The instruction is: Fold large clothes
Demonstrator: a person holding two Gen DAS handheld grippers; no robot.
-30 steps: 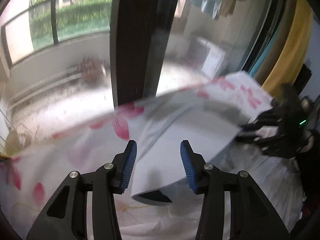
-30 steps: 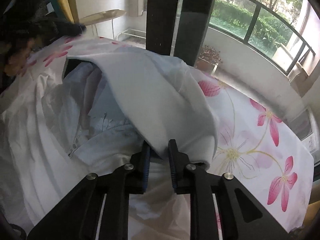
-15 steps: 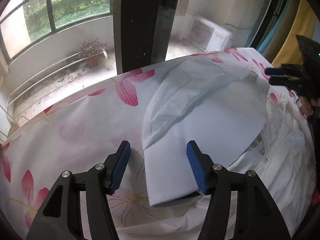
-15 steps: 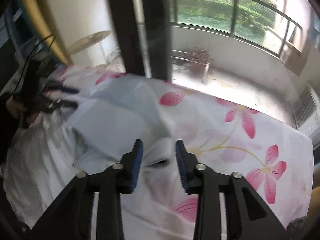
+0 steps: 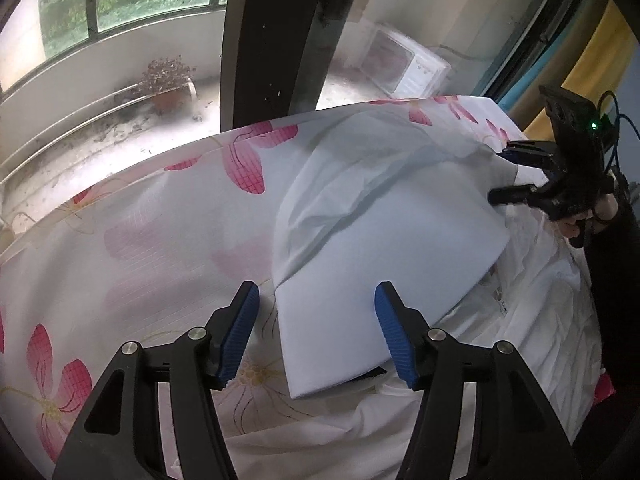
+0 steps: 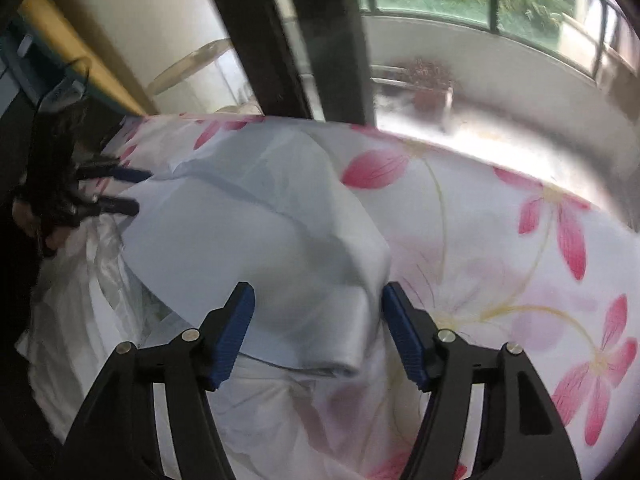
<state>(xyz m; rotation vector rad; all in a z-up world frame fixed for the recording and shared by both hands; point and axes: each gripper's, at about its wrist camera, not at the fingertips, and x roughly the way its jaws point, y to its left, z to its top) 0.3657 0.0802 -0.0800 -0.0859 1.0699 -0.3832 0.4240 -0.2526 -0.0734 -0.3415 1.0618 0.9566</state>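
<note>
Both grippers have let go since a second ago: the right gripper (image 6: pixel 318 330), which was pinching the fabric, now has its jaws spread wide with nothing in them, and the left gripper (image 5: pixel 316 334) is just as wide and empty. The pale folded flap (image 5: pixel 384 240) of the white garment (image 5: pixel 532 320) has dropped flat from mid-air, lying on the flowered sheet (image 5: pixel 140 240) from about 6 to 2 o'clock in the left view. To do this fold well, the person should probably smooth the creases near 12 o'clock and square the edges before regrabbing. No containers show anywhere, just the bed.
</note>
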